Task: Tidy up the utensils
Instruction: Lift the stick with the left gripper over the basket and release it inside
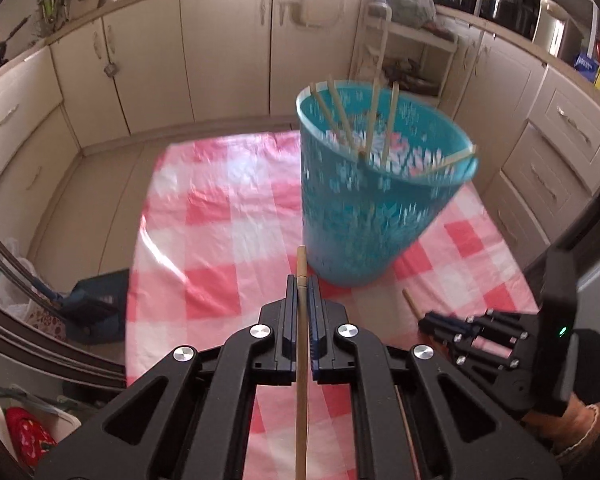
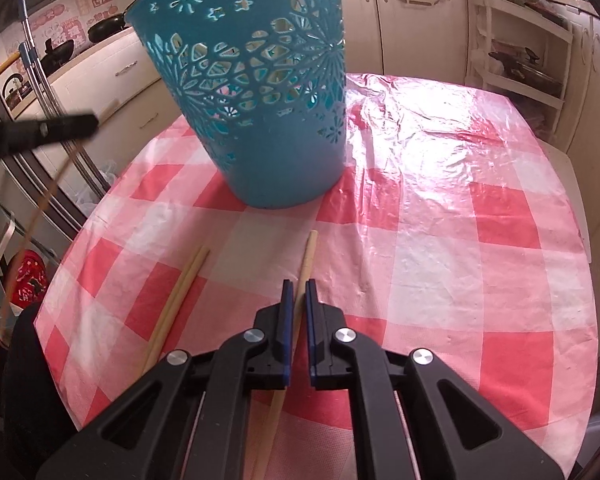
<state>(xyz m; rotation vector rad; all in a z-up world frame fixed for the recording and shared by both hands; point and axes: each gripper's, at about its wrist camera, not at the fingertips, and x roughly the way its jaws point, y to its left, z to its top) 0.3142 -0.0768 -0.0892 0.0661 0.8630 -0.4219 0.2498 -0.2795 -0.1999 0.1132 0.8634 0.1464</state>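
My left tool (image 1: 301, 280) grips a chopstick (image 1: 301, 360) lengthwise; bin (image 1: 364, 208) ahead-right. Right tool (image 2: 299, 284) (slightly open) straddles another (image 2: 306, 256).

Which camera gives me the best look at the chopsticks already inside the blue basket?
The left wrist view: it looks down into the blue basket, where several chopsticks lean against the rim. The right wrist view shows only the basket's perforated outer wall, its opening cut off.

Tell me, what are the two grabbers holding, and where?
Left gripper pinches a wooden chopstick near its upper end. Right gripper straddles another pale chopstick on the tablecloth; grip uncertain.
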